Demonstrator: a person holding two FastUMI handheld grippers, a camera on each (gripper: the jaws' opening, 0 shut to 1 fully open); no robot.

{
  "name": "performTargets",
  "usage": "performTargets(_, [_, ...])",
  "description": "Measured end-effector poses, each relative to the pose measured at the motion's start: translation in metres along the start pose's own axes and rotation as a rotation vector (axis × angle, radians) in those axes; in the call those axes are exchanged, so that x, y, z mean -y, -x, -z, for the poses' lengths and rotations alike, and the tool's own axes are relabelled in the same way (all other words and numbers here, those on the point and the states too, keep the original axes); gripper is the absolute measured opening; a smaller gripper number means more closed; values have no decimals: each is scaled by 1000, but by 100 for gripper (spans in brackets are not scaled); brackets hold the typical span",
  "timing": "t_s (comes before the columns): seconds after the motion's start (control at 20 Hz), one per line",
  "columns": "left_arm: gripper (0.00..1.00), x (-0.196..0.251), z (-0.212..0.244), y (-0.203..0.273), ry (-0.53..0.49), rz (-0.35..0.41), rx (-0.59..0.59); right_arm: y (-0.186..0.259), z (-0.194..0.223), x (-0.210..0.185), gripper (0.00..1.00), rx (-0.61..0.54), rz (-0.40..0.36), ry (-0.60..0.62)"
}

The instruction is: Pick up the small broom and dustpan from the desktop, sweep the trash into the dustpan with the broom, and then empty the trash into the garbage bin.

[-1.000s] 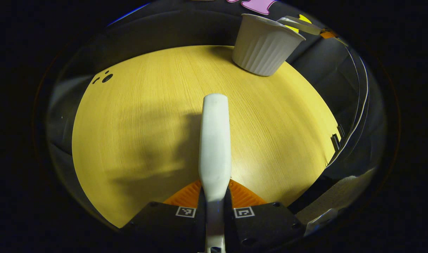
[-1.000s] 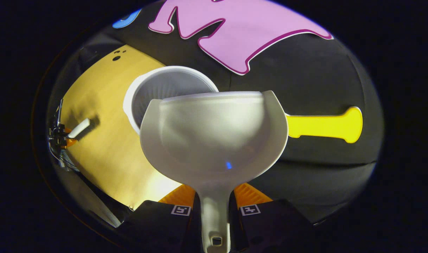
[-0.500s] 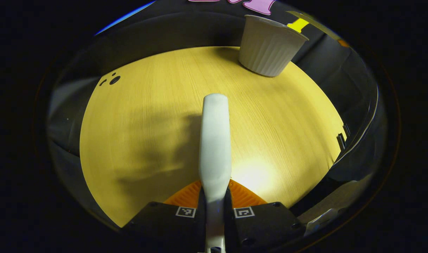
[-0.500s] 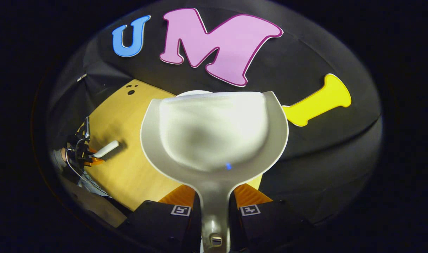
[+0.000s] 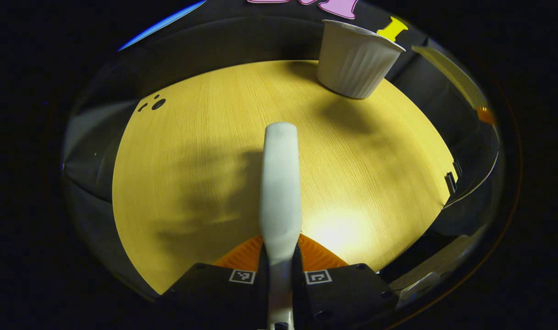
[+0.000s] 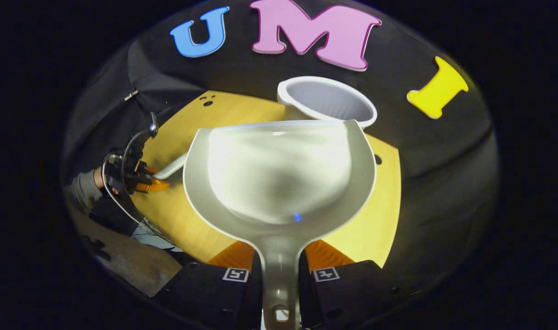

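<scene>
- Your left gripper (image 5: 279,256) has both orange fingers (image 5: 242,254) pressed against the white broom (image 5: 280,183), jaws narrow, clamped on its handle.
- From the left gripper view the broom runs straight ahead and hangs above the yellow wooden desktop (image 5: 205,151), throwing a shadow to its left.
- The garbage bin (image 5: 356,62), white and ribbed, stands at the desktop's far edge, ahead and to the right of the broom's tip, well apart from it.
- Your right gripper (image 6: 279,263) is closed on the neck of the white dustpan (image 6: 279,178), a finger on each side of the handle.
- The pan faces you in the right gripper view, its bowl looking bare and its straight lip at the top.
- Just past that lip sits the garbage bin (image 6: 327,98), mouth open toward you; whether the lip touches its rim, you cannot tell.
- Off to the left of that view is your other hand (image 6: 100,178), its gripper holding the broom (image 6: 171,168) low over the desktop (image 6: 242,107).
</scene>
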State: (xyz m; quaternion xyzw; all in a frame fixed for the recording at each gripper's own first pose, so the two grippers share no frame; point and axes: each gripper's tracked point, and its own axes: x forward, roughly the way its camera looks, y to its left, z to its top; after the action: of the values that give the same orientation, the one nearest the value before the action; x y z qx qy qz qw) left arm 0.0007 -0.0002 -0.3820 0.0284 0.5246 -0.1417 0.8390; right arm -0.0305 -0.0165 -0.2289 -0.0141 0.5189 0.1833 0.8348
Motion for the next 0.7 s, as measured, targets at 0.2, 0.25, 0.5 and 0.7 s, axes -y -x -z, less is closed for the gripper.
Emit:
performTargets(0.2, [25, -2, 0, -5, -5, -10, -8, -44, 47, -29, 36, -56, -35, -62])
performTargets(0.25, [25, -3, 0, -7, -9, -17, -10, -54, 60, -30, 36, -77, -25, -61])
performTargets(0.5, [25, -1, -1, -9, -28, -42, -11, -102, 103, -34, 36, -146, 5, -79])
performTargets(0.7, [25, 3, 0, -11, -44, -54, -17, -129, 112, -38, 36, -155, 11, -108])
